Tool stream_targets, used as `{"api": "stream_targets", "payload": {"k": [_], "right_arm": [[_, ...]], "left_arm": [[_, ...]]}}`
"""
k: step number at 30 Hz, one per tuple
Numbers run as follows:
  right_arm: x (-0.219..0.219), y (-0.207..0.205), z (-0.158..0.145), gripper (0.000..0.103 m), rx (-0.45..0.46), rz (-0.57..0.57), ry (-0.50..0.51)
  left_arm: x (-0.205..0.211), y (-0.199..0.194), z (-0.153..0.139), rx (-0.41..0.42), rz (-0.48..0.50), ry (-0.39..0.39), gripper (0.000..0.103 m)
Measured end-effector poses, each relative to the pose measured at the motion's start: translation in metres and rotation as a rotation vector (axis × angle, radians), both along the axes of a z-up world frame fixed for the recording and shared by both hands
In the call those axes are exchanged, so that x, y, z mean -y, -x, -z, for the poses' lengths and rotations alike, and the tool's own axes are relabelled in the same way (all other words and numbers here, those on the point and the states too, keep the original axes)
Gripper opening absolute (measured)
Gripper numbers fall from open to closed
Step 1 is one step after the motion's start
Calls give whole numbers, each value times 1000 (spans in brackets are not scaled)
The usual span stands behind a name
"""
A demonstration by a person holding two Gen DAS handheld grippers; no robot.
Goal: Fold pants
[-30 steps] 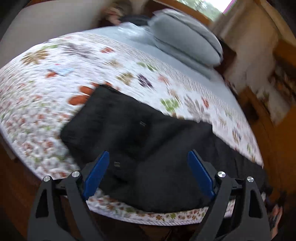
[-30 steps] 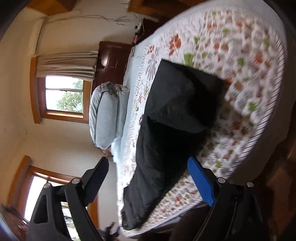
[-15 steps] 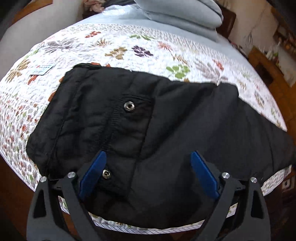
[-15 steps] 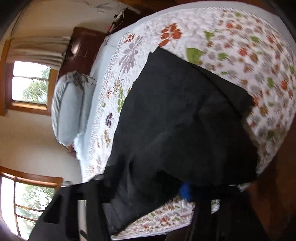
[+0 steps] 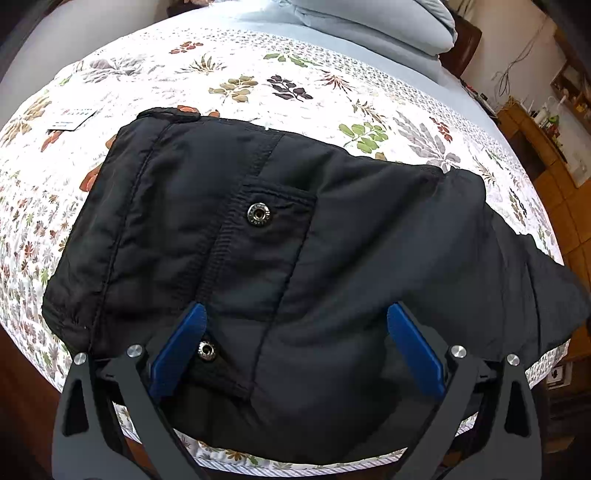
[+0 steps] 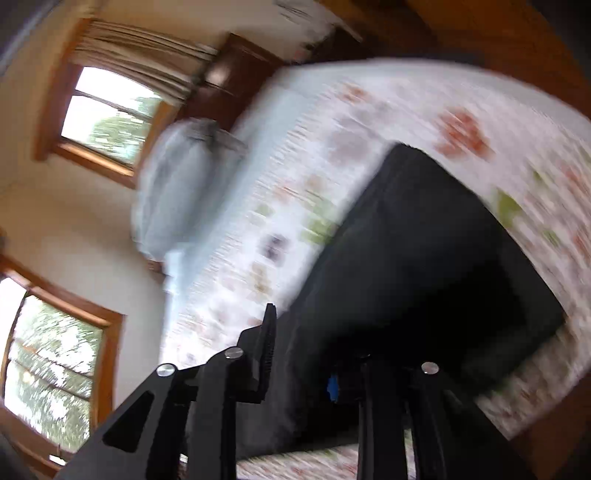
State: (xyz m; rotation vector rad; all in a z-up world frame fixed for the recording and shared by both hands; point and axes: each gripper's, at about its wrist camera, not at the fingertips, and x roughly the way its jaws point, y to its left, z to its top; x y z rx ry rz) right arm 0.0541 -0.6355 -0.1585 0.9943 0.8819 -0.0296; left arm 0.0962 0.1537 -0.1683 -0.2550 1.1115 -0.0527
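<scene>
Black pants [image 5: 295, 236] lie across the near edge of a bed with a floral quilt [image 5: 295, 85], waistband to the left, legs trailing to the right. A back pocket with a metal snap [image 5: 259, 214] faces up. My left gripper [image 5: 295, 339] is open, its blue pads spread just above the seat of the pants near the bed's front edge. In the blurred right wrist view the pants [image 6: 424, 266] fill the lower right. My right gripper [image 6: 314, 354] has its jaws narrowed around the dark cloth, its right finger hidden by the fabric.
Grey pillows [image 5: 369, 18] lie at the head of the bed. A small paper tag [image 5: 74, 118] rests on the quilt at left. A wooden cabinet [image 5: 535, 133] stands at right. Windows [image 6: 110, 110] and a dark headboard show in the right wrist view.
My left gripper has come closer and lower over the pants' seat. My right gripper has swung in onto the pants' leg end and its jaws have narrowed around the cloth.
</scene>
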Motion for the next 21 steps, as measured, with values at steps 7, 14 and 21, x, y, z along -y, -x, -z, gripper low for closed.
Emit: {"api": "stream_targets", "payload": {"k": [7, 14, 21], "right_arm": [[21, 60, 43, 53, -56, 123, -50], [31, 80, 31, 73, -70, 151, 46], [40, 62, 61, 73, -56, 214, -74]], "left_arm": [[3, -1, -5, -16, -10, -10, 98], [-2, 13, -16, 63, -64, -25, 98], [4, 9, -8, 36, 1, -91, 98]]}}
